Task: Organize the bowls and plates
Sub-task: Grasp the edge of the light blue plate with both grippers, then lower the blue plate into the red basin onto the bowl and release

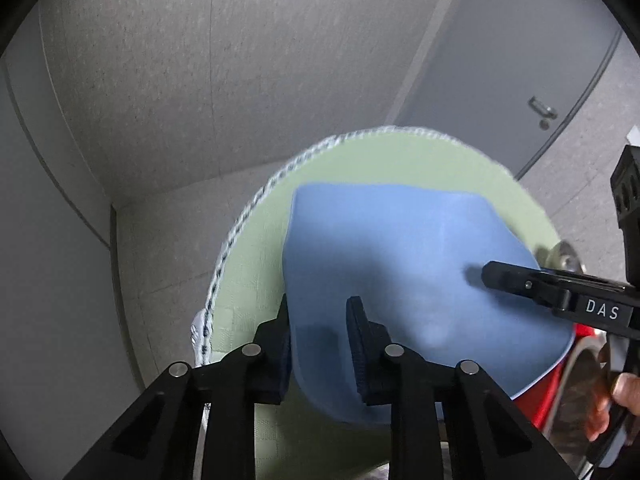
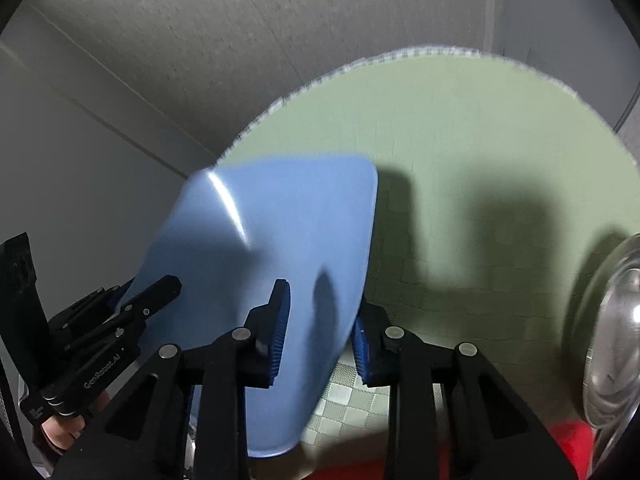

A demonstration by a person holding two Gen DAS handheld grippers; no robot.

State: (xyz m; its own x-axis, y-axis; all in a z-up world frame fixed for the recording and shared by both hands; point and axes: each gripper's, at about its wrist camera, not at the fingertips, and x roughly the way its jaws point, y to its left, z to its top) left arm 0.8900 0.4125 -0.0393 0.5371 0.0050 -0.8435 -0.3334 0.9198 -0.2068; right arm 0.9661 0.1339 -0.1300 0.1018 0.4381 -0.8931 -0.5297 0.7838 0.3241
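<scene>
Blue plate (image 1: pixel 400 280) lifted above round green mat (image 1: pixel 256 264), tilted – left tool (image 1: pixel 318 344) and right tool (image 2: pixel 320 340) both clamped on opposite rim edges. Looks light, stiff, glossy – likely slippery; rim grip safest. Steel bowl (image 2: pixel 616 332) nearby right.

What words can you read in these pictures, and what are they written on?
"DAS": white letters on the black body of the right gripper, in the left wrist view.
"GenRobot.AI": small white letters on the black body of the left gripper, in the right wrist view.
A tiny white mark near that gripper's lower end is too small to read.
The blue plate, green mat and metal bowl carry no writing.
</scene>
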